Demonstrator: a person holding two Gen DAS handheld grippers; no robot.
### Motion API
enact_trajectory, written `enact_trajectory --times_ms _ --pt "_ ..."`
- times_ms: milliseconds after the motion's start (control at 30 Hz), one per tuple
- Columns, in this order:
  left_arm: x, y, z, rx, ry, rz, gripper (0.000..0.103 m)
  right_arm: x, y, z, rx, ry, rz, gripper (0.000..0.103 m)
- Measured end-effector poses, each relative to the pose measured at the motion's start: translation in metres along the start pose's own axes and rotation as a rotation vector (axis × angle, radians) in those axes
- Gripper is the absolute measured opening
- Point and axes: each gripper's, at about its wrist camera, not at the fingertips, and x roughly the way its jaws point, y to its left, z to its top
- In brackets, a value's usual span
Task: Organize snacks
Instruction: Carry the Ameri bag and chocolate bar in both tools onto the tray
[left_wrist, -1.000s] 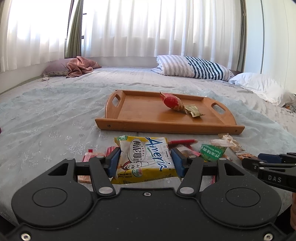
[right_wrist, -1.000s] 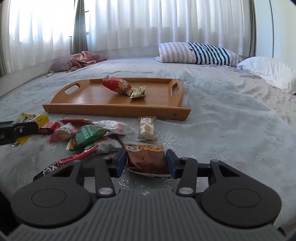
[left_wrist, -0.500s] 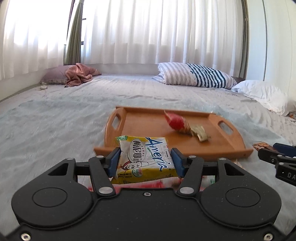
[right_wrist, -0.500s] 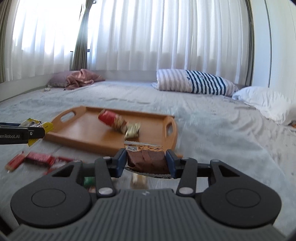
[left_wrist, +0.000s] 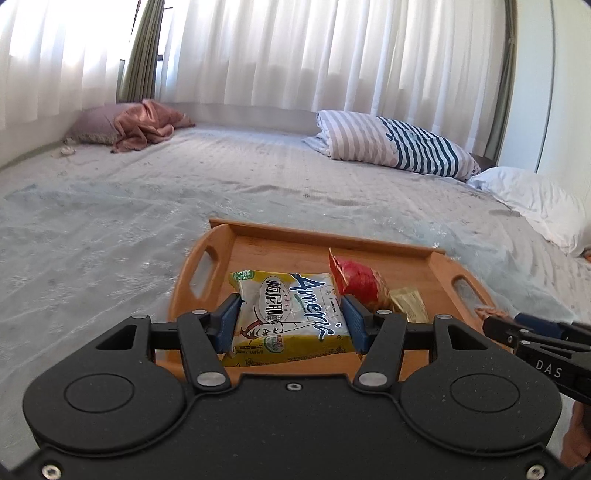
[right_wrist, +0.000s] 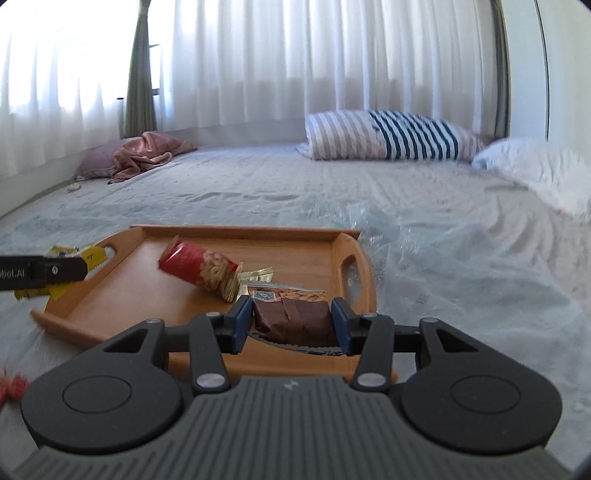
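Yellow packet hides tray in left claw; right claw grips brown packet.

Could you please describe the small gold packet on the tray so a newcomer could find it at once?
On the bed lies a wooden tray. On it, a red snack bag lies tilted; the gold packet lies at its lower end, flat, shiny and the smallest thing there.

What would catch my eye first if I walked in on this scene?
Probably the two black handheld grippers, each clamping a snack over a wooden tray with handles on the bed: the left gripper holds a yellow-and-white snack packet, the right gripper a brown wrapped bar. A red snack pouch already lies in the tray.
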Motion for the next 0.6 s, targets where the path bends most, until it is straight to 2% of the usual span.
enact_trajectory --times_ms 100,300,600 --pt "0.022 0.001 0.009 -0.019 0.010 -0.003 0.056 0.019 -0.007 0.006 0.028 0.021 -0.013 0.050" --pt "0.058 -0.009 0.018 0.024 0.012 0.010 0.056 0.051 -0.014 0.008 0.069 0.064 -0.013 0.050" --pt "0.096 -0.018 0.012 0.048 0.046 0.031 0.056 0.077 -0.011 0.004 0.074 0.093 -0.020 0.050"
